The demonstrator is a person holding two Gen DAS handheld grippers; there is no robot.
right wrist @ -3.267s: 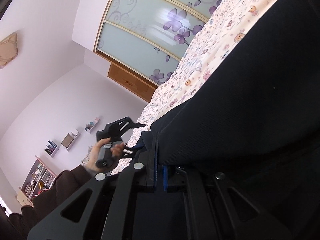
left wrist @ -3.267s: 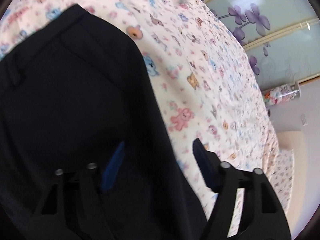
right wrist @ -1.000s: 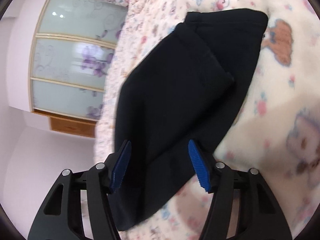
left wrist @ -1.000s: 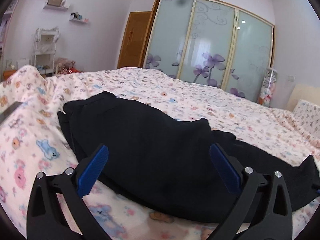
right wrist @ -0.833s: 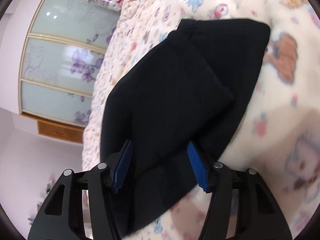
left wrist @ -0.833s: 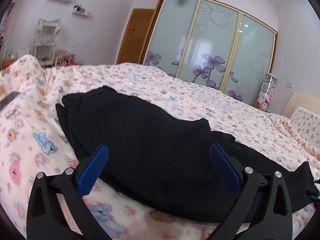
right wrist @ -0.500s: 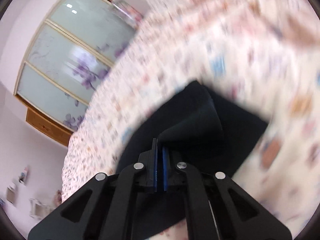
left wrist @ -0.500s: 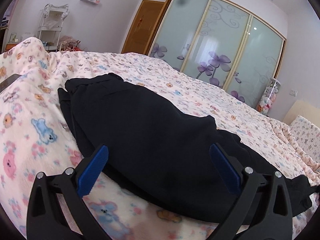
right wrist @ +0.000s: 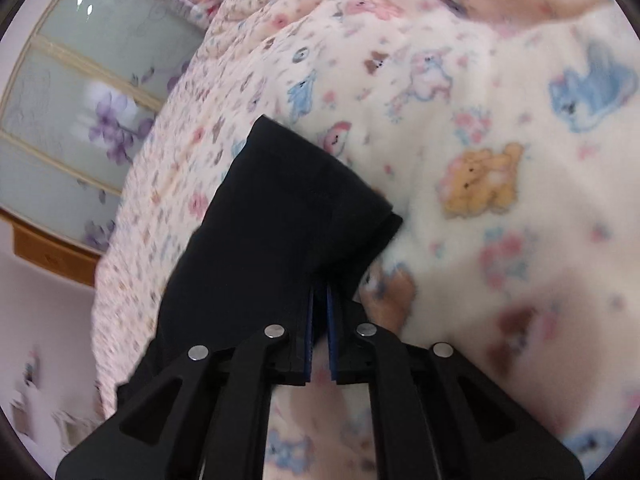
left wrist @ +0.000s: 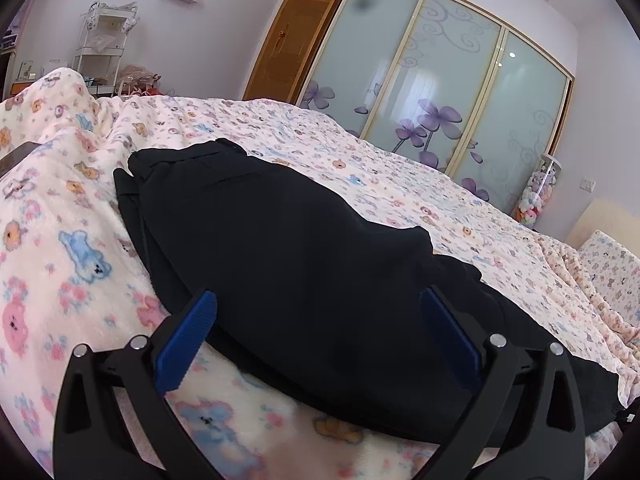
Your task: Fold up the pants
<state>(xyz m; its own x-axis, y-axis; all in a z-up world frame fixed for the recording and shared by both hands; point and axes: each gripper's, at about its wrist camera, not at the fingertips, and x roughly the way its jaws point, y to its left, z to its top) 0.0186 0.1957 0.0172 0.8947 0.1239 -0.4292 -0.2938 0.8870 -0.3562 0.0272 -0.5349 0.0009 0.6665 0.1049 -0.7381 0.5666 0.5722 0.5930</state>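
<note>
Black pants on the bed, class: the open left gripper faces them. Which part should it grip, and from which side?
Probably the near folded edge of the black pants, approached from the blanket side in front. That edge lies between the left gripper fingers, which stand wide. The right gripper already pinches the leg end.

Animal-print blanket (left wrist: pixel 80 216) over bed; flower-patterned sliding wardrobe (left wrist: pixel 440 92); wooden door (left wrist: pixel 288 46); white shelf rack (left wrist: pixel 105 44) beside wall.
</note>
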